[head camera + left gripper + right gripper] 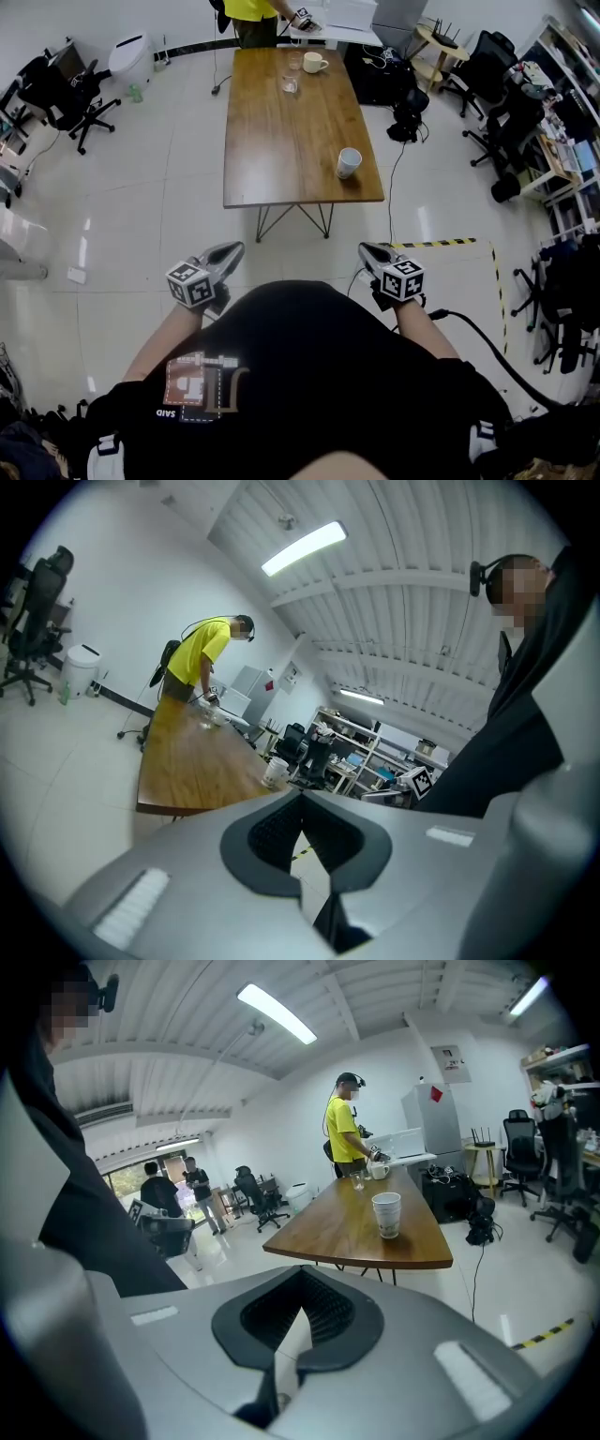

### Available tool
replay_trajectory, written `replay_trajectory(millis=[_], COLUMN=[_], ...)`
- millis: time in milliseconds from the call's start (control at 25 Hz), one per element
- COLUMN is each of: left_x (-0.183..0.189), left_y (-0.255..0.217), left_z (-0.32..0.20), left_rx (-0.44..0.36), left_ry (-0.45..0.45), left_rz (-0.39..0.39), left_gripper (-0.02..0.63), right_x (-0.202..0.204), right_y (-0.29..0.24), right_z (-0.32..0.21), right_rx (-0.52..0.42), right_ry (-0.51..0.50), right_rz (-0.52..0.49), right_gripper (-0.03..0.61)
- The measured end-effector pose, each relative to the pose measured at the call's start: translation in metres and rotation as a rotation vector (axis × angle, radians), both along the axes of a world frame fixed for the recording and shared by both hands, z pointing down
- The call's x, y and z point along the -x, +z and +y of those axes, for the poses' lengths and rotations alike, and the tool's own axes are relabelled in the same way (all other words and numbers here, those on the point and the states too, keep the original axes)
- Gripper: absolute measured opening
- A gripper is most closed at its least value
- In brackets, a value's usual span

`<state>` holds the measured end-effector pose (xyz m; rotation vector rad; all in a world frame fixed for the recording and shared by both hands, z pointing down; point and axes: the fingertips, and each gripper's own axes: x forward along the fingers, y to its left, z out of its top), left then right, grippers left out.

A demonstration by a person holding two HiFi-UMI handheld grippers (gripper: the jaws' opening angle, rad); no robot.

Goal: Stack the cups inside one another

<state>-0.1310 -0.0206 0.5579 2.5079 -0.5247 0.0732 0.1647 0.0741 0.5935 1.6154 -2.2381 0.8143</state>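
A white paper cup point(349, 162) stands alone near the front right corner of the wooden table point(291, 141). The same cup point(386, 1214) shows in the right gripper view, and as the cup point(275, 772) in the left gripper view. My left gripper point(230, 251) and right gripper point(367, 251) are held close to my body, over the floor and well short of the table. Both are shut with nothing between the jaws, as the left gripper point(302, 797) and the right gripper point(302, 1271) also show in their own views.
At the table's far end sit a white mug point(314, 63) and two glasses point(289, 84), where a person in a yellow shirt point(251, 14) is working. Office chairs point(66, 98) stand around. A cable point(394, 178) and yellow-black tape point(441, 244) lie on the floor at right.
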Motion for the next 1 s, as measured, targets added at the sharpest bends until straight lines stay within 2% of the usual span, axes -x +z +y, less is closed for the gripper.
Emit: replay_trajectory(millis=[160,480,680,1000], left_x=[-0.009,0.004,0.002,-0.001], left_y=[0.008,0.001,0.012,0.0], left_z=[-0.001,0.003,0.002,0.005], left_rx=[-0.016,-0.003,-0.01,-0.013], left_ry=[0.012,0.007,0.005,0.011], left_rz=[-0.009,-0.033,-0.029,-0.029], left_gripper=[0.002,0.002,0.002,0.002], right_x=[-0.011,-0.007,-0.011,-0.017], right_y=[0.009,-0.008,0.004,-0.008], right_z=[-0.01,-0.01,-0.009,-0.006], right_rx=[-0.018,-0.026,-0.033,-0.033], right_ry=[-0.012,0.003,0.008,0.011], right_rz=[0.021,0.009,0.009,0.008], right_gripper=[0.012,0.012,0.012,0.011])
